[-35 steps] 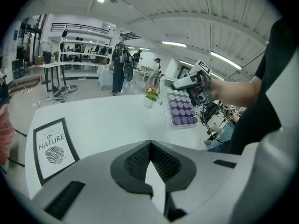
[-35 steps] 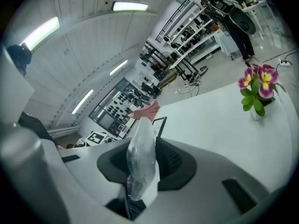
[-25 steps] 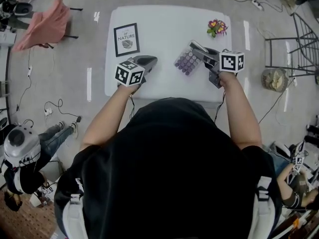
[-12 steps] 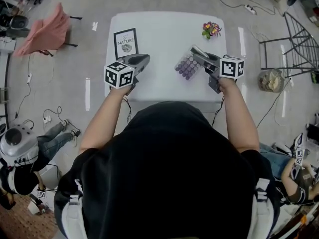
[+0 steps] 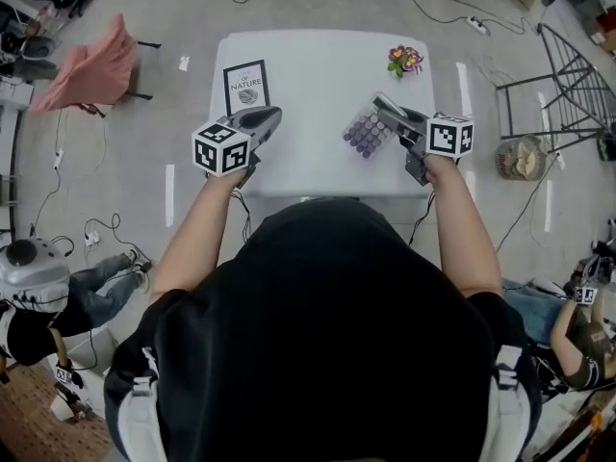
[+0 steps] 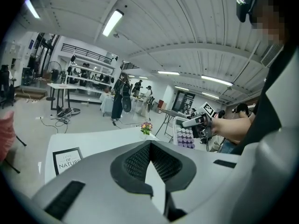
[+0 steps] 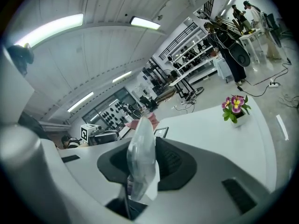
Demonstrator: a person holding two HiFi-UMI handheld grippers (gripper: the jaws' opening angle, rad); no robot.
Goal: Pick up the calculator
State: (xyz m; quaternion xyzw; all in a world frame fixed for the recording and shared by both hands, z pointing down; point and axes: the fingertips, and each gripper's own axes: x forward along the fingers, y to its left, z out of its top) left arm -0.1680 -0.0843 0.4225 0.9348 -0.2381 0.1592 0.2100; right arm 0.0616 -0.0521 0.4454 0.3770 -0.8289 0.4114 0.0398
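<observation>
Currently the calculator (image 5: 366, 131) is clamped by one edge in the jaws of the right gripper (image 5: 387, 112) and held tilted above the right side of the white counter (image 5: 318, 75). The left gripper (image 5: 271, 115) hovers over the counter's left side, jaws together with nothing between them. A framed print (image 5: 245, 87) and potted flowers (image 5: 405, 60) sit toward the far side.

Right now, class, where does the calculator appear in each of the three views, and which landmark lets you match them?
Head view: the calculator is in the upper middle, right of centre, keys up.
Left gripper view: the calculator is right of centre, keys facing the camera.
Right gripper view: the calculator is at centre, seen edge-on.
Shared landmark: the flower pot.
</observation>
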